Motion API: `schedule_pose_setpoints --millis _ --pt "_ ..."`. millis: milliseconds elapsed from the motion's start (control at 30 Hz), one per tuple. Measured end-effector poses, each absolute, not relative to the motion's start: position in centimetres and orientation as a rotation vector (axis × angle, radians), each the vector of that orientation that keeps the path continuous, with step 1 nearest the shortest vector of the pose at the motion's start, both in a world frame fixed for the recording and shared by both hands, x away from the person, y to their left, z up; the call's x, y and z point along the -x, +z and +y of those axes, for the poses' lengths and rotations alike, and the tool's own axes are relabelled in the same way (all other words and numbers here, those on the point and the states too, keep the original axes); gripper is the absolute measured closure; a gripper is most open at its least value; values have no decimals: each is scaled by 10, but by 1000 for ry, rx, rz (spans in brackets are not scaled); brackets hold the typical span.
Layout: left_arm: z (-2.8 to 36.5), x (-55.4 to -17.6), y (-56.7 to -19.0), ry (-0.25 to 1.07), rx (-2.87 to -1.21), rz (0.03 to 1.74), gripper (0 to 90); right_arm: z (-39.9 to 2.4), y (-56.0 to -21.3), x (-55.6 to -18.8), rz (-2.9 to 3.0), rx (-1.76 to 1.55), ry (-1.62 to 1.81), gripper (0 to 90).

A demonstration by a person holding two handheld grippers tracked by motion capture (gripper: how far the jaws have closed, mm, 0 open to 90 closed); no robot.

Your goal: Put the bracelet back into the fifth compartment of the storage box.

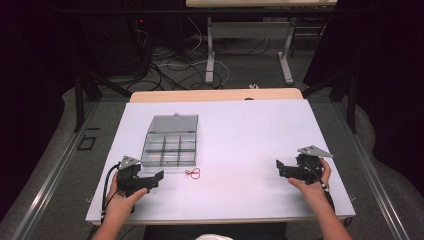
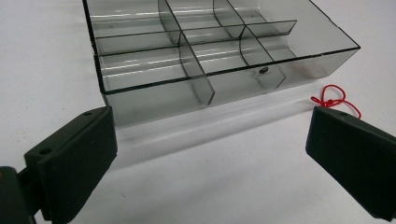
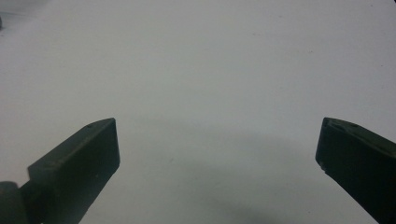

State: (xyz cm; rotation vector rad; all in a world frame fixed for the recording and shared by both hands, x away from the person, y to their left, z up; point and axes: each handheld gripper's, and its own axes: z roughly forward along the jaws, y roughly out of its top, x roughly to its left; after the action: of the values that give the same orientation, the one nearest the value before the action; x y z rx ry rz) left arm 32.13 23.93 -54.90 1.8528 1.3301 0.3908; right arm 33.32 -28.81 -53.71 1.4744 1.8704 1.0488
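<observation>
Item 1, left gripper (image 1: pixel 159 176): lying low on the white table (image 1: pixel 250 140) at the near left, held in the person's left hand (image 1: pixel 120 192). Its jaws are standing wide apart with nothing between them but bare table surface. In the left gripper view the gripper (image 2: pixel 210 154) is facing the near wall of the box, both pads clear of it.

Item 2, compartment box (image 1: pixel 169 148): a smoky transparent plastic case, sitting on the table's left half, just beyond the left gripper and slightly toward the table's middle. Its lid (image 1: pixel 175 124) is lying open and flat on the far side. In the left gripper view the box (image 2: pixel 233 86) is showing inner dividers forming several compartments, all looking bare. The box is near the jaws but not touching them.

Item 3, red rubber band (image 1: pixel 193 173): a small looped band, lying on the table just in front of the box's near right corner, beside the left gripper's tips and apart from them. In the left gripper view the band (image 2: pixel 335 100) is resting just beyond the right-hand pad; whether it is touching that pad cannot be told.

Item 4, right gripper (image 1: pixel 279 167): resting at the near right in the person's right hand (image 1: pixel 312 182), well apart from box and band. In the right gripper view its jaws (image 3: pixel 215 149) are gaping wide over blank table.
</observation>
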Motion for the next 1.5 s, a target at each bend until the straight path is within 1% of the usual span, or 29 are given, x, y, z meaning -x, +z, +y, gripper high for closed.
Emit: schedule_pose_setpoints --millis 267,333,400,500,533,567,600,633,833,1000,1133,1333,1433,1500 --pt "238 -319 -546 412 -1820 1325 52 -281 -534 -331 1875 -1453 1088 0" --pt "239 -319 -544 390 -1823 1322 56 -280 -535 -331 1874 -1447 1083 0" --pt "238 -319 -544 382 -1789 1326 65 -279 -536 -330 1883 -1447 1084 0" --pt "237 -318 -541 391 -1795 1319 77 -280 -536 -329 1886 -1442 1076 0" --pt "235 -318 -541 377 -1781 1329 98 -278 -536 -327 1878 -1457 1090 0" --pt "236 -317 -540 380 -1801 1316 98 -278 -536 -327 1878 -1457 1090 0" --pt "233 -317 -540 375 -1783 1324 130 -278 -536 -325 1875 -1457 1098 0" --pt "233 -316 -539 384 -1799 1309 152 -278 -536 -324 1873 -1455 1101 0" --pt "224 -312 -535 367 -1823 1268 189 -276 -535 -323 1878 -1444 1104 0" --pt "221 -310 -534 337 -1832 1264 271 -273 -537 -325 1901 -1439 1098 2" --pt "217 -309 -537 352 -1829 1256 302 -272 -537 -325 1914 -1425 1102 7" --pt "212 -309 -537 290 -1817 1258 323 -271 -538 -325 1918 -1420 1102 19" --pt "206 -310 -538 296 -1816 1257 330 -271 -538 -325 1920 -1429 1104 26" --pt "203 -312 -539 290 -1831 1243 353 -271 -538 -325 1921 -1429 1104 27"
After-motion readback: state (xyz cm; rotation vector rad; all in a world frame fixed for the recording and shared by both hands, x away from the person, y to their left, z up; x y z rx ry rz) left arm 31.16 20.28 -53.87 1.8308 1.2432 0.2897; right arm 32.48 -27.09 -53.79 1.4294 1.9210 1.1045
